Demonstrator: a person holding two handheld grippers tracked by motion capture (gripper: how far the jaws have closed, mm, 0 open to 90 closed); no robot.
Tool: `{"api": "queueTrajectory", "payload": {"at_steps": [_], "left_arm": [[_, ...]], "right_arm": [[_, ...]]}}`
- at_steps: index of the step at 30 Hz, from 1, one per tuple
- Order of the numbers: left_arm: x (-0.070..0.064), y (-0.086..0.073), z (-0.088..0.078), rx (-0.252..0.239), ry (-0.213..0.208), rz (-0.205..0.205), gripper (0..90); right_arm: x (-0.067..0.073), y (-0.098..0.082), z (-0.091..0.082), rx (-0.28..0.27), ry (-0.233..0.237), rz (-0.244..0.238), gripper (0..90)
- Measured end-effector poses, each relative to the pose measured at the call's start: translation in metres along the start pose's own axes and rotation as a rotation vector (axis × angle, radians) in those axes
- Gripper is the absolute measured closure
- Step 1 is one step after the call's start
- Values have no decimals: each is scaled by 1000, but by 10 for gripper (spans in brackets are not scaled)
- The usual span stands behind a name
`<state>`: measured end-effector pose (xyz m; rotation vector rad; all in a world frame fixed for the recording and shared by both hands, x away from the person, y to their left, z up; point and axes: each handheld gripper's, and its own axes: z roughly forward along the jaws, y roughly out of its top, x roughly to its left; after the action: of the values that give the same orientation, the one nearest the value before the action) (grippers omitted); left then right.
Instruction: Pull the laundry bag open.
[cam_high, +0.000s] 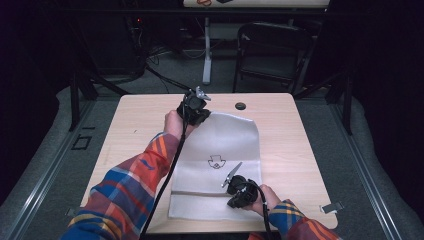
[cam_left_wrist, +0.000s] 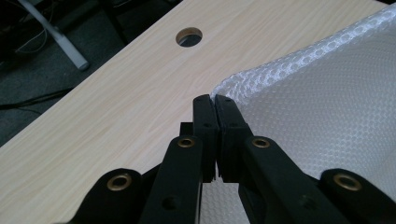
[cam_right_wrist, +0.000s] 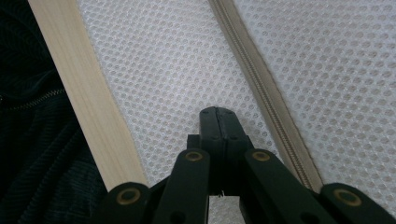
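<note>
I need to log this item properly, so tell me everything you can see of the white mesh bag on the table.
The white mesh bag is a flat pouch of honeycomb-textured fabric lying on the wooden table, with a small dark outline logo in its middle and a beige zipper running across near the person's edge. Its far corners look rounded. The left gripper, jaws shut, sits at its far left corner; the right gripper, also shut, is over the strip below the zipper.

Overhead light brightens the table (cam_high: 150, 115) amid dark surroundings; close views are slightly soft.

One white mesh bag (cam_high: 220, 160), one table (cam_high: 285, 145), two claws, one chair (cam_high: 272, 50).
</note>
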<state>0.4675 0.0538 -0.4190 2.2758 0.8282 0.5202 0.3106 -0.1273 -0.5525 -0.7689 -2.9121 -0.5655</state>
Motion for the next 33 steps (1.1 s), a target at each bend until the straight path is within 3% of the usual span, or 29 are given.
{"api": "queueTrajectory", "payload": {"at_steps": [2, 22, 25, 27, 29, 30, 31, 32, 33], "left_arm": [[1, 0, 3, 2, 8, -1, 881], [9, -5, 31, 20, 58, -46, 862], [14, -6, 35, 3, 50, -57, 779], [17, -6, 36, 3, 34, -70, 591], [20, -8, 33, -7, 21, -89, 478], [21, -10, 31, -11, 7, -98, 428], [22, -11, 28, -16, 1, -101, 389], [22, -14, 26, -18, 0, -98, 352], [22, -17, 24, -13, -29, -100, 309]], "right_arm": [[0, 2, -2, 28, -16, -18, 900], [-1, 6, 1, 3, -5, -4, 900], [-2, 6, 0, -1, -6, 7, 883], [-2, 5, 0, -34, 3, 21, 833], [-5, 6, -6, -18, -22, 7, 739], [-4, 4, -4, -86, 7, 52, 677], [-7, 6, -11, -46, -31, 16, 637], [-8, 5, -14, -76, -35, 39, 591], [-10, 4, -17, -92, -39, 57, 531]]}}
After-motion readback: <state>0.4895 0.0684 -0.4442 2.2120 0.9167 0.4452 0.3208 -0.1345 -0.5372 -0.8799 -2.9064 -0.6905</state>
